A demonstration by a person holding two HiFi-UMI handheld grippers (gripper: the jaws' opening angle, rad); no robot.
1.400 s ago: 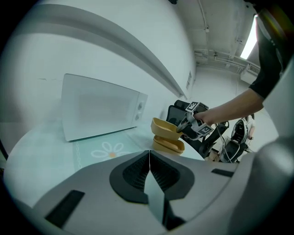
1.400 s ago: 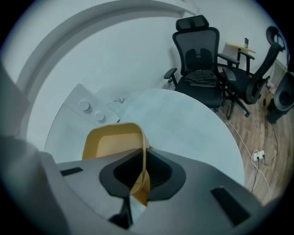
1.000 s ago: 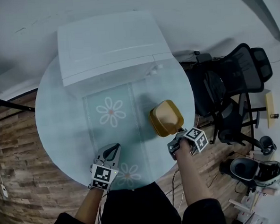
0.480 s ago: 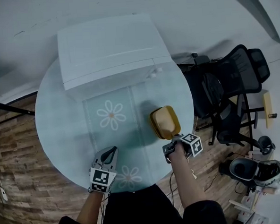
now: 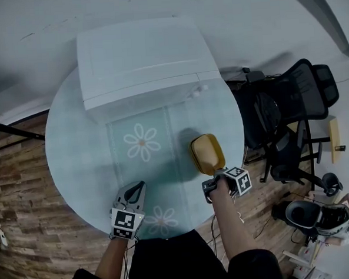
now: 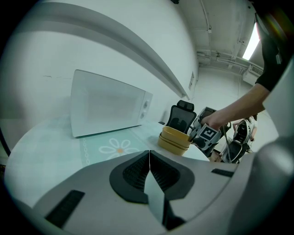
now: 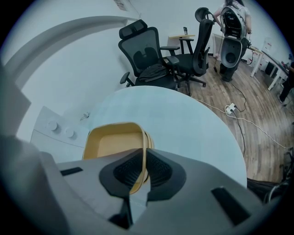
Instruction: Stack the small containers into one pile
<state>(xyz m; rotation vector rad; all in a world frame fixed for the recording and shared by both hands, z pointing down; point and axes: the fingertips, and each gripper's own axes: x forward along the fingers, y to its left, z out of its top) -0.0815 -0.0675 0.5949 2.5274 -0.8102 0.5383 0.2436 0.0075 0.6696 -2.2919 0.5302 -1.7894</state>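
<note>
Head view: the round pale bench (image 5: 75, 148) fills the middle of the frame, with a daisy-print runner (image 5: 142, 144) down its centre. A white microwave (image 5: 143, 58) sits across the bench's upper part. Black office chairs (image 5: 291, 117) stand off the bench's right edge on the wood floor.

The yellow containers (image 5: 207, 153) sit nested one in another at the bench's right side, just right of the runner. In the left gripper view they show as a low pile (image 6: 175, 140).

The right tool (image 5: 215, 178) is at the pile's near edge. Its jaws are pinched on the upper container's wall (image 7: 143, 151).

The left tool (image 5: 136, 190) is at the lower left of centre, above the runner. Its jaws are pressed together with nothing between them.
</note>
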